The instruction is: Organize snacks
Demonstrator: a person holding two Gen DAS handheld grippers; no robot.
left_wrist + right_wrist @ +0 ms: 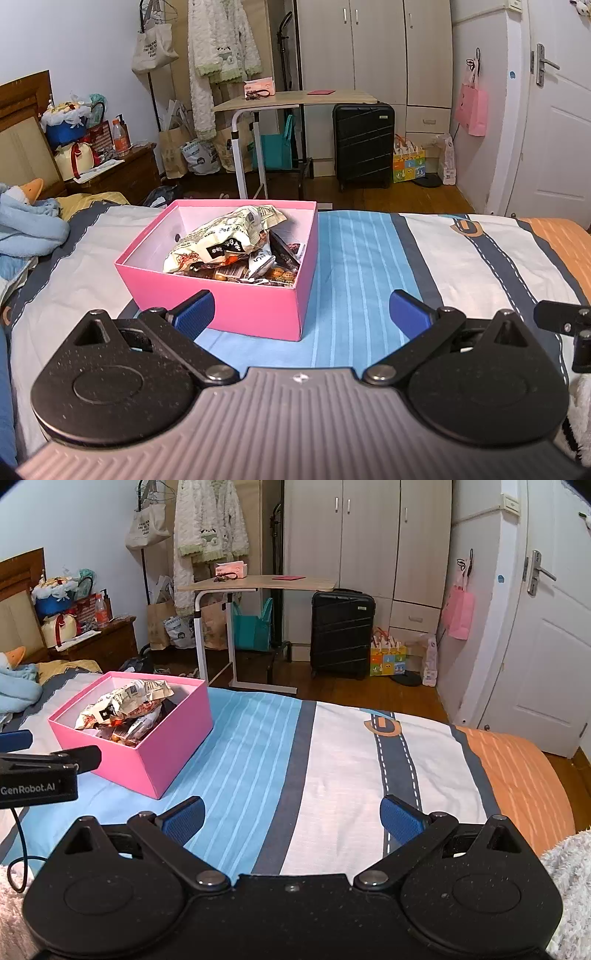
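A pink box [236,306] stands on the striped bed and holds a heap of snack packets [225,243], a large cream bag on top. My left gripper [301,315] is open and empty, just in front of the box's near wall. In the right wrist view the pink box [155,757] with the snack packets [125,705] sits at the left. My right gripper [293,818] is open and empty over the blue and white stripes, to the right of the box. The left gripper's body [37,775] shows at the left edge.
The bedspread [332,760] has blue, white, grey and orange stripes. A blue blanket [26,225] lies at the left. Beyond the bed stand a wheeled side table [295,99], a black suitcase [364,144], a wardrobe and a nightstand [122,173]. Wooden floor lies past the bed's far edge.
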